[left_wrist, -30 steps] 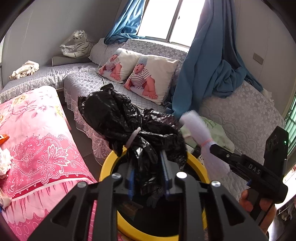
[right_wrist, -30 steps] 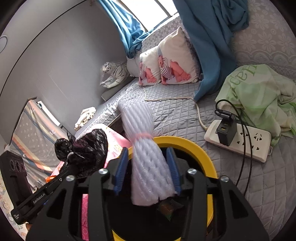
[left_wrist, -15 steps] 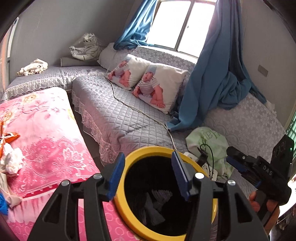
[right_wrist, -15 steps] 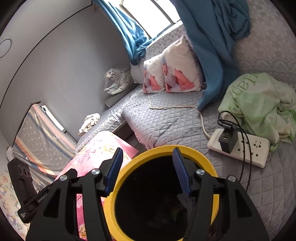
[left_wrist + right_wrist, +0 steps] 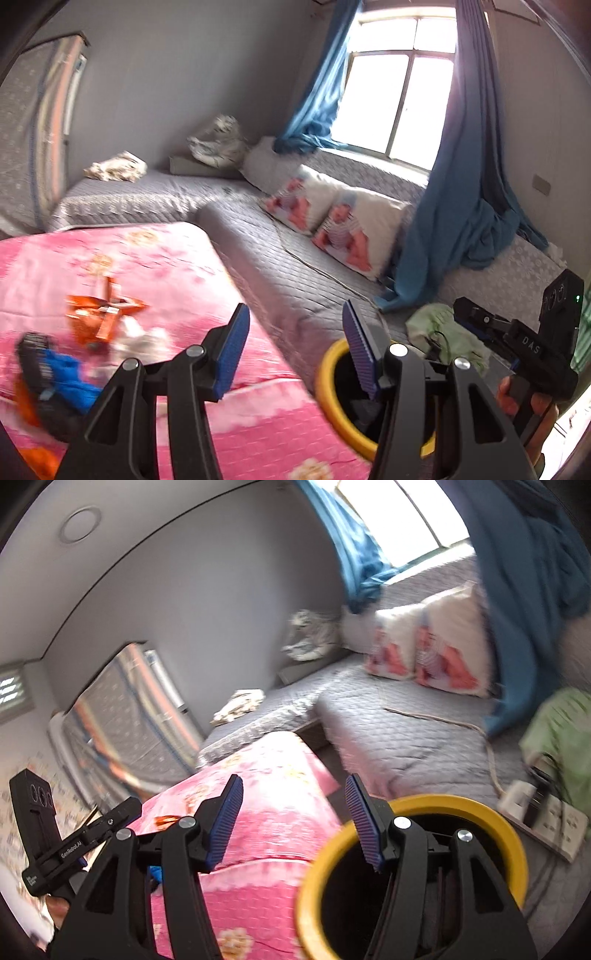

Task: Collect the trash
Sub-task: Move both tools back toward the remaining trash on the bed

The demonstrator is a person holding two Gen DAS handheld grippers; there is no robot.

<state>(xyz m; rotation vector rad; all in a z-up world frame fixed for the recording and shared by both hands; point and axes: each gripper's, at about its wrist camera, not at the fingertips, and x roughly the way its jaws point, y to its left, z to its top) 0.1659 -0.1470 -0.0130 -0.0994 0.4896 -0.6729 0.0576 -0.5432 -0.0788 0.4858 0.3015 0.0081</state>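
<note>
Readable writing first: "GenRobot.AI" along the side of the left gripper (image 5: 105, 825) at the left edge of the right wrist view; "DAS" on the right gripper (image 5: 480, 323) at the far right of the left wrist view. Green cloth (image 5: 443, 328) too blurred for its print to be read.

From the left: blurred litter on the pink floral cover (image 5: 155, 266) — black and blue scraps (image 5: 55, 380), an orange wrapper (image 5: 99, 314), something white (image 5: 140, 338) just beside it. Then the left gripper's blue pads (image 5: 231, 349), spread apart, nothing between. Right of them the yellow-rimmed bin (image 5: 327, 376), dark inside, standing between the pink cover and the grey quilted couch (image 5: 295, 288), partly hidden by the gripper's right finger. Further right two printed pillows (image 5: 351, 225), a cord (image 5: 317, 269) across the couch, a blue curtain (image 5: 469, 206), the green cloth.

Right gripper likewise parted and empty, jaws just now widening, over the near left rim of the bin (image 5: 509, 838); a white power strip (image 5: 554, 819) on the couch at the right.
</note>
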